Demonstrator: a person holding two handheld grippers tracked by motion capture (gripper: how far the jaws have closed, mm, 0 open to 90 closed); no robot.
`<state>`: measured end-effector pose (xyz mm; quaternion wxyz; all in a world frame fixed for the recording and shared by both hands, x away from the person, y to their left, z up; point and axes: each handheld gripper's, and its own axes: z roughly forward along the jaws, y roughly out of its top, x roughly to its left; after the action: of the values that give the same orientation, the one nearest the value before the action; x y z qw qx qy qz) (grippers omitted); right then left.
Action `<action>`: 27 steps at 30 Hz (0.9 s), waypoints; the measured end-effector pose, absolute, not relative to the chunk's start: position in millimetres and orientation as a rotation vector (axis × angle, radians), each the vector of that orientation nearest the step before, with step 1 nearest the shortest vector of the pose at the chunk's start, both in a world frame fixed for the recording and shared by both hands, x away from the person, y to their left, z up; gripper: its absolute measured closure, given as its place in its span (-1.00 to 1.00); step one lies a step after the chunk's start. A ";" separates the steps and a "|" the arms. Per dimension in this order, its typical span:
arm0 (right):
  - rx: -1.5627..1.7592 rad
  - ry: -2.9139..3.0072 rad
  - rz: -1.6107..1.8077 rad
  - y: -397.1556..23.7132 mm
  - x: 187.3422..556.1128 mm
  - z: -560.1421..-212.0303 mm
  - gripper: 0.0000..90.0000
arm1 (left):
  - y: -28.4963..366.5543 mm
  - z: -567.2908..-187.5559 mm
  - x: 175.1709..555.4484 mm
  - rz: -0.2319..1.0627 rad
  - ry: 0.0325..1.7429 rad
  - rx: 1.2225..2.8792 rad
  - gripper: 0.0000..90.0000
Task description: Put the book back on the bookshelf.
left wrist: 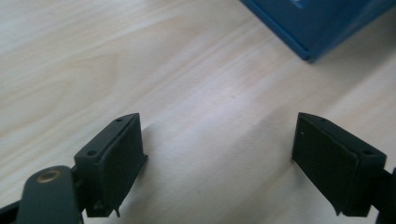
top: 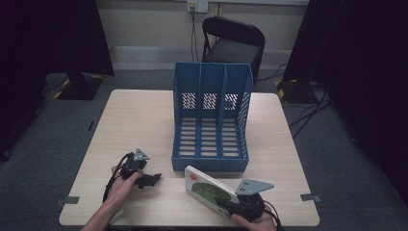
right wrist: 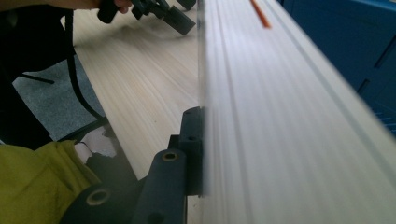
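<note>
One table [top: 144,120] is carrying one blue file rack [top: 211,115] with three slots. One book [top: 207,188] is lying before it, pinched at its near end by the right gripper [top: 230,204]; left gripper [top: 153,179] is gaping wide, holding nothing, well left of the book.

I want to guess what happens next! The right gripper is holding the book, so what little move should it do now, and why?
Probably lift the book a little and tip it upright toward the blue file rack. The right gripper is clamped on the book's near end, while the left gripper is open with nothing between its jaws. The rack's slots look empty and sit just behind the book.
</note>
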<state>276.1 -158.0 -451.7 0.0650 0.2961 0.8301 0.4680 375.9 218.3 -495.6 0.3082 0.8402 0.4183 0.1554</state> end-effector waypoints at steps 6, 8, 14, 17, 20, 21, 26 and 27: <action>0.839 2.503 1.432 -158.9 272.5 -440.3 0.70 | 221.7 -506.4 376.8 0.453 1.099 2.140 -1.00; 0.837 2.501 1.442 -159.5 272.1 -438.6 0.70 | 221.5 -506.9 376.6 0.456 1.102 2.132 -1.00; 0.802 2.489 1.477 -161.3 270.0 -425.9 0.70 | 221.5 -506.8 376.7 0.456 1.101 2.133 -1.00; 0.793 2.478 1.503 -162.3 269.2 -418.3 0.70 | 221.1 -507.2 376.6 0.455 1.106 2.123 -1.00; 0.789 2.463 1.513 -163.1 268.8 -412.4 0.70 | 220.9 -507.1 376.9 0.456 1.108 2.123 -1.00; 0.783 2.462 1.512 -163.5 269.3 -410.6 0.70 | 221.0 -507.1 377.3 0.457 1.107 2.125 -1.00; 0.781 2.444 1.521 -166.7 273.6 -401.2 0.70 | 221.1 -507.0 377.8 0.460 1.103 2.128 -1.00; 0.776 2.436 1.517 -166.7 273.8 -397.9 0.70 | 221.5 -506.8 377.9 0.459 1.099 2.136 -1.00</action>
<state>273.8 -166.7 -397.9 0.0843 0.2600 0.8166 0.5083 377.9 221.5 -506.8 0.3410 0.8211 0.4223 0.1766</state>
